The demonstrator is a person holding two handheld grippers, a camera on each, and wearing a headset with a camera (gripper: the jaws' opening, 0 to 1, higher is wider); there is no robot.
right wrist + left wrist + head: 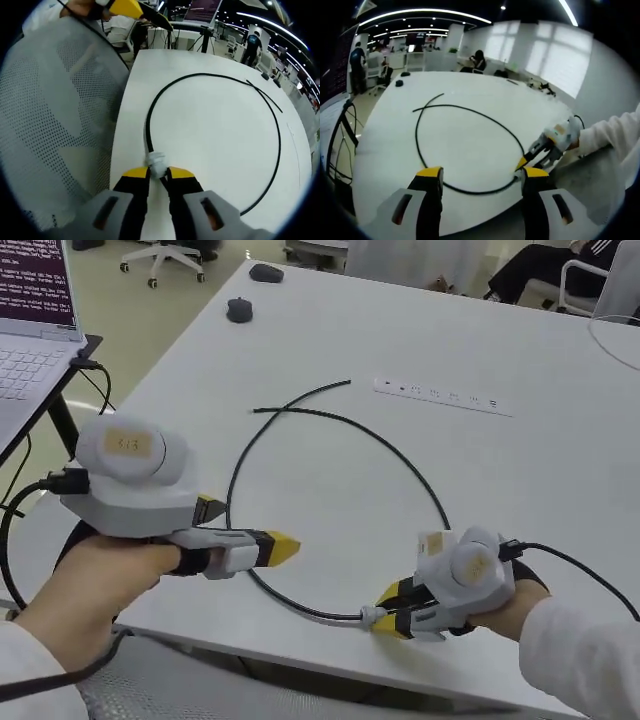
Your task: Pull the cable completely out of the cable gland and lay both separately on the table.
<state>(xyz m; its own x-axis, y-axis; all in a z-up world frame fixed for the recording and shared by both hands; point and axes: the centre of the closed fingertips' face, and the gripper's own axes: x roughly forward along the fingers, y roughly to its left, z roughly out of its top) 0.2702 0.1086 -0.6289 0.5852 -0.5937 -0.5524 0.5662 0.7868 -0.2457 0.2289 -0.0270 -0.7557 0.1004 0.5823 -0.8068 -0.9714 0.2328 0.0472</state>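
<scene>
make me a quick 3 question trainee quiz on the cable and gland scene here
1. Fill in: the jaws of the left gripper stand ____, holding nothing.
2. True or false: the cable is already fully out of the cable gland.
3. What clamps the cable gland at the near table edge? A) left gripper B) right gripper C) a bare hand

Key: 1 open; 2 false, the cable runs on from both sides of the gland; 3 B.
</scene>
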